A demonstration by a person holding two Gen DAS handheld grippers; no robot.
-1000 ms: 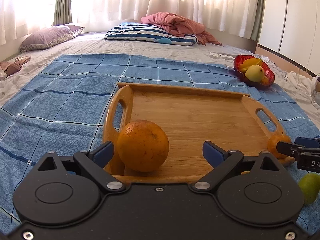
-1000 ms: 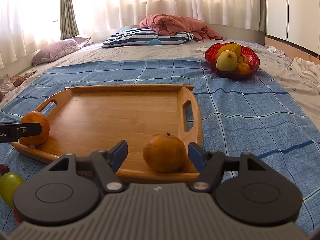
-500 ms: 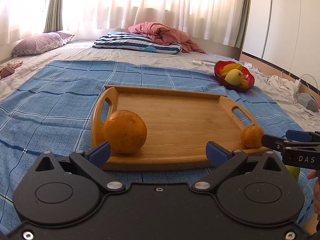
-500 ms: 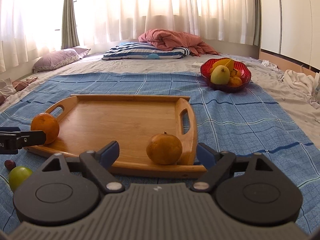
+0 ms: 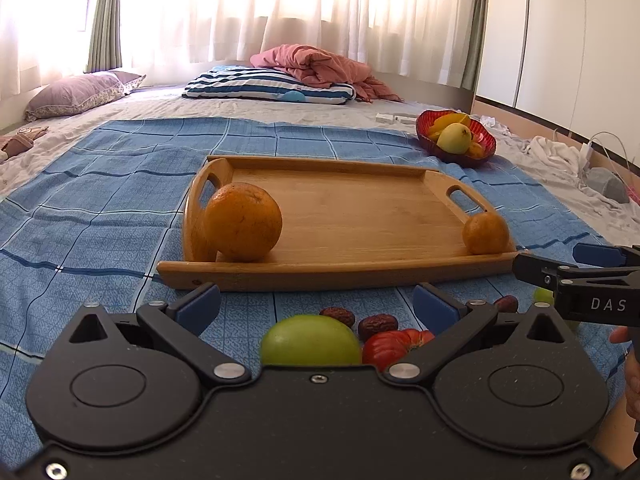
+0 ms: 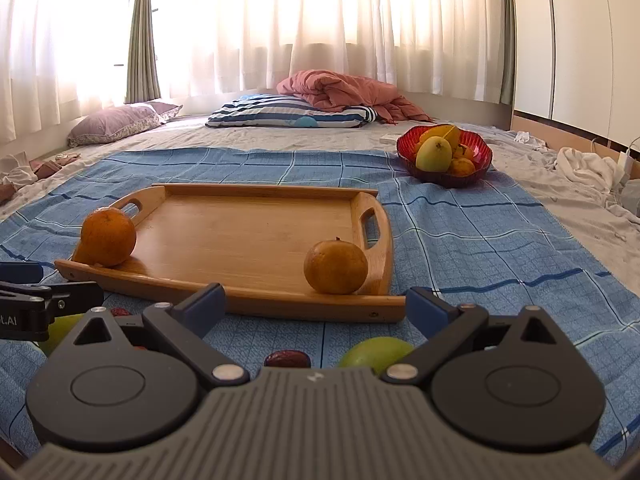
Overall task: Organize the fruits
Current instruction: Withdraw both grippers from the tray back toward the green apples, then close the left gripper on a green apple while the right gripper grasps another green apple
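Left gripper [image 5: 316, 300] tilted gently down toward bed, short of wooden tray [image 5: 360, 270]; fingers [image 5: 198, 306] at full spread, just been widening, nothing gripped. Right gripper [image 6: 316, 306] same downward tilt, alongside; fingers [image 6: 430, 310] wide, just been opening, hold nothing. Tray flat on blue checked blanket [image 5: 100, 208], long axis across view, handles at left and right ends. Large orange [image 5: 243, 222] by left handle, small orange [image 6: 335, 267] by right handle. Green apple [image 5: 310, 340], tomato [image 5: 394, 348], red dates [image 5: 376, 326] on blanket near left fingers. Red fruit bowl [image 6: 444, 152] far right.
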